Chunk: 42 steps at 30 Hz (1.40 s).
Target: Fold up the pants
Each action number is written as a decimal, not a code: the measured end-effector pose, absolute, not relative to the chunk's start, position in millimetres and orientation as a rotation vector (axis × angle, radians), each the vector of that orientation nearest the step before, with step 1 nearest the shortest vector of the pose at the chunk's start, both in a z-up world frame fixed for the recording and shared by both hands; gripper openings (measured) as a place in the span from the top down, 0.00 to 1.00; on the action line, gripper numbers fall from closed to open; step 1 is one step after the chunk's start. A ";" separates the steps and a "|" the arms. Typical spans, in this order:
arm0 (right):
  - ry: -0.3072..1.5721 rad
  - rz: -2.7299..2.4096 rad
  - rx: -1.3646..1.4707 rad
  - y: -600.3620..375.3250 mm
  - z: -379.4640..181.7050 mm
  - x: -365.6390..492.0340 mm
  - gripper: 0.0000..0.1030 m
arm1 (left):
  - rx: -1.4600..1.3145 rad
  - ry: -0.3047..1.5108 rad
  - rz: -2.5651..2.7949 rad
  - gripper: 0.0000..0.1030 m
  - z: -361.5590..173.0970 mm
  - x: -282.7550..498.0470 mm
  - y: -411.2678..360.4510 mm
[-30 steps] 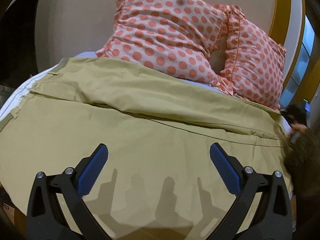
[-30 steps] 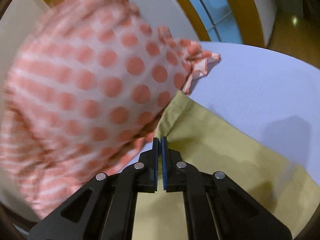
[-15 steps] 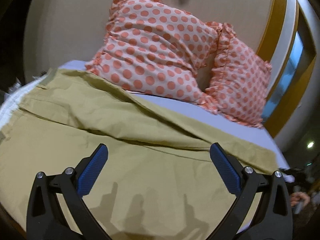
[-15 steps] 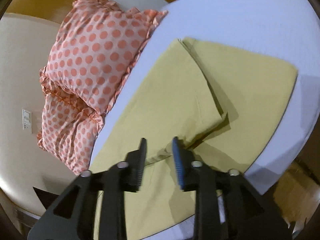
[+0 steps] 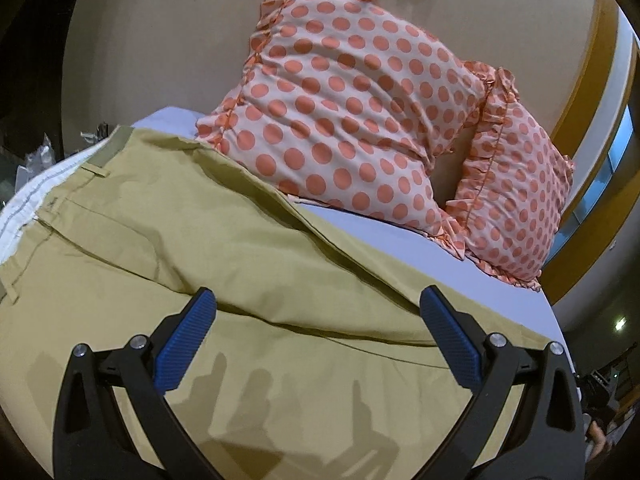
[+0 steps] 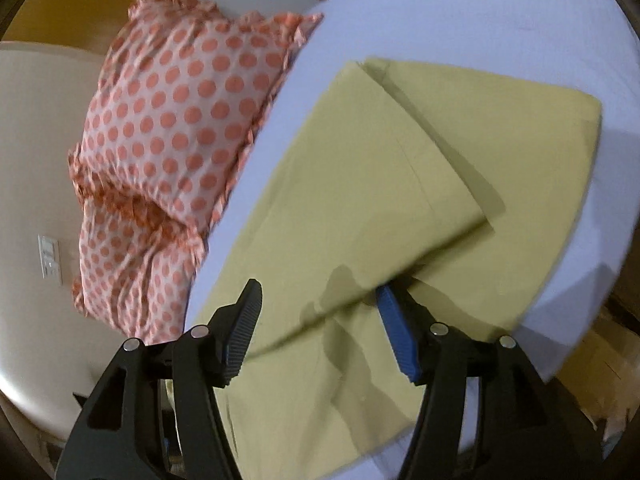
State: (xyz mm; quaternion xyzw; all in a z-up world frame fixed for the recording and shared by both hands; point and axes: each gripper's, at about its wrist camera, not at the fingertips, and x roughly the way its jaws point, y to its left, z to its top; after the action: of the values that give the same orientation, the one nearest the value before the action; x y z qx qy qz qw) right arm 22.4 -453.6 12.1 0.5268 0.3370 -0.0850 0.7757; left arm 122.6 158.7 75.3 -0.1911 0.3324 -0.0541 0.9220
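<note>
Both fingers spread wide, gripping nothing: left gripper (image 5: 318, 328), right gripper (image 6: 320, 312). Khaki cotton pants (image 6: 360, 200) lying mid-frame on the white bed (image 6: 480, 12). I'm aiming to pinch matching edges, keeping layers aligned.

left gripper (image 5: 318, 314) spread wide — over pants (image 5: 168, 240)

Khaki pants (image 6: 360, 184) lie folded lengthwise on bed.
</note>
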 end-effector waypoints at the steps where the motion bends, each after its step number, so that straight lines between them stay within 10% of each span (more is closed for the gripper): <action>1: 0.711 -0.195 1.141 -453.7 11.6 22.8 0.41 | -0.406 0.699 -0.115 0.02 72.9 128.4 160.7; 3: 0.677 -0.236 1.123 -454.9 10.4 24.2 0.58 | -0.439 0.730 -0.120 0.02 69.5 139.5 165.1; 5: 0.631 -0.219 1.109 -461.4 2.6 26.4 0.98 | -0.491 0.764 -0.130 0.02 67.1 157.2 173.5; 17: 0.440 -0.104 1.150 -485.8 12.0 22.9 0.98 | -0.557 0.950 -0.008 0.10 37.4 272.6 187.7; 19: 0.437 -0.096 1.144 -486.9 14.6 24.7 0.98 | -0.581 0.969 0.022 0.21 27.8 294.2 193.8; 21: 0.439 -0.092 1.147 -489.0 14.8 26.2 0.98 | -0.631 0.994 0.050 0.73 15.0 312.2 205.2; 23: 0.436 -0.083 1.151 -489.8 16.1 27.9 0.98 | -0.664 0.987 0.072 0.90 13.5 308.4 215.2; 31: 0.374 -0.082 1.100 -502.0 40.9 3.7 0.98 | -0.554 0.767 -0.006 0.91 87.6 121.0 220.3; 42: 0.473 -0.180 1.101 -509.3 1.9 -32.4 0.98 | -0.653 0.826 0.035 0.91 13.5 -28.2 227.2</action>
State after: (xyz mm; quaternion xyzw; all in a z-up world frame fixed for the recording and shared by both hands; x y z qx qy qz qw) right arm -32.4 -509.3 1.9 0.5173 0.2225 -0.0845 0.8220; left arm -28.2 227.2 13.5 -0.3115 0.3943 0.0166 0.8644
